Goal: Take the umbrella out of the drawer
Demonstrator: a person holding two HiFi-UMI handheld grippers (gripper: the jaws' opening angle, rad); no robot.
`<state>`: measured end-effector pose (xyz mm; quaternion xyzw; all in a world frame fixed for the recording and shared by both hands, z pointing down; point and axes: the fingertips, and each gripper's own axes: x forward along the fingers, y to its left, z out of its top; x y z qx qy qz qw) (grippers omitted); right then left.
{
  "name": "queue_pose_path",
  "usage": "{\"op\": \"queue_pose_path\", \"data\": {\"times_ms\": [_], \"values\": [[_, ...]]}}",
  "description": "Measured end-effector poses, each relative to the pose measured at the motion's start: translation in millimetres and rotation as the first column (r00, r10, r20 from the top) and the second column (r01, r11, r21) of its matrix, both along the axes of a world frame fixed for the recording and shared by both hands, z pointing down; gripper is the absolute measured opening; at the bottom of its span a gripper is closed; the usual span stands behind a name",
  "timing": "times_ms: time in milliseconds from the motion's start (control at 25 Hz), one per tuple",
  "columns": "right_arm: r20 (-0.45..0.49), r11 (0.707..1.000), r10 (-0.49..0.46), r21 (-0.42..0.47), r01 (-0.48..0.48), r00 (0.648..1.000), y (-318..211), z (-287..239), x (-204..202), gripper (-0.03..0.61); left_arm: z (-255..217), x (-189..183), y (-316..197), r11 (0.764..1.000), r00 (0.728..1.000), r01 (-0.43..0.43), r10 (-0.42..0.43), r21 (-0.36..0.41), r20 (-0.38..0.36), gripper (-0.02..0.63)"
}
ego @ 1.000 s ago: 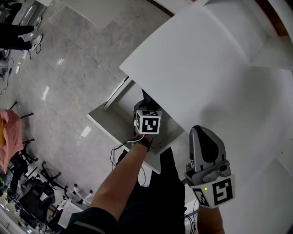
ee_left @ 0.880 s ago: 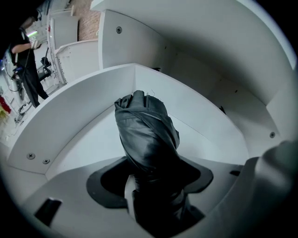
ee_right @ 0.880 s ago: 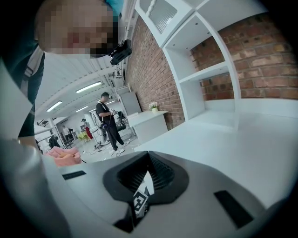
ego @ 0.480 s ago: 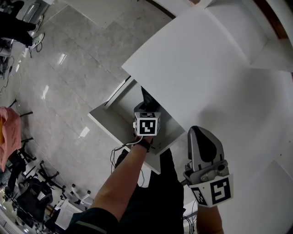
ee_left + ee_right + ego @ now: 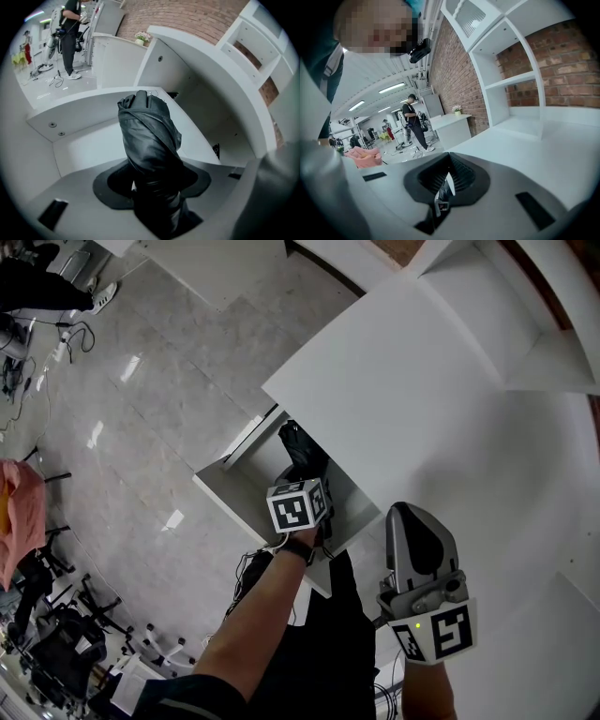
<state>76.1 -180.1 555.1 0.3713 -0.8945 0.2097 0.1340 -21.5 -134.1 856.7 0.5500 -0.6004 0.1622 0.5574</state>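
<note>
A black folded umbrella (image 5: 300,448) (image 5: 149,136) sticks up at a tilt out of the open white drawer (image 5: 228,493) (image 5: 79,143) below the desk top. My left gripper (image 5: 310,476) (image 5: 152,190) points steeply down into the drawer. Its jaws are closing, with the umbrella's lower part between them and the pads pressing on it. The umbrella's bottom end is hidden by the jaws. My right gripper (image 5: 420,529) (image 5: 444,186) hovers over the white desk top, jaws together, nothing in them.
The white desk top (image 5: 422,409) overhangs the drawer's back part. White shelves (image 5: 525,324) (image 5: 511,79) stand on the desk against a brick wall. On the grey floor (image 5: 141,399) stand a person (image 5: 70,28), cables and a pink cloth (image 5: 19,521).
My left gripper has risen and rolled, and the umbrella has come up with it, showing more above the drawer. The right gripper has kept still.
</note>
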Motion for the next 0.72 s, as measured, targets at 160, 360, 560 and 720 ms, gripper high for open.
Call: {"op": "queue_pose_path", "data": {"times_ms": [160, 360, 560, 720], "values": [[0.007, 1.000, 0.001, 0.015, -0.001, 1.000, -0.3, -12.7, -4.4, 0.004, -18.6, -13.8, 3.7, 0.995, 0.995, 0.093, -0.093, 0.020, -0.034, 0.235], [0.015, 0.999, 0.004, 0.035, -0.005, 1.000, 3.6, -30.3, -8.0, 0.005, -52.3, -26.3, 2.2, 0.980, 0.981, 0.184, -0.178, 0.081, -0.077, 0.235], [0.023, 0.998, 0.012, 0.060, -0.013, 1.000, 9.0, -49.8, -15.2, 0.005, -89.3, -36.0, 1.6, 0.968, 0.973, 0.216, -0.202, 0.128, -0.110, 0.235], [0.033, 0.997, 0.020, 0.079, -0.023, 0.999, 11.9, -63.6, -23.2, 0.004, -119.5, -42.1, 1.4, 0.967, 0.980, 0.185, -0.167, 0.178, -0.111, 0.236]]}}
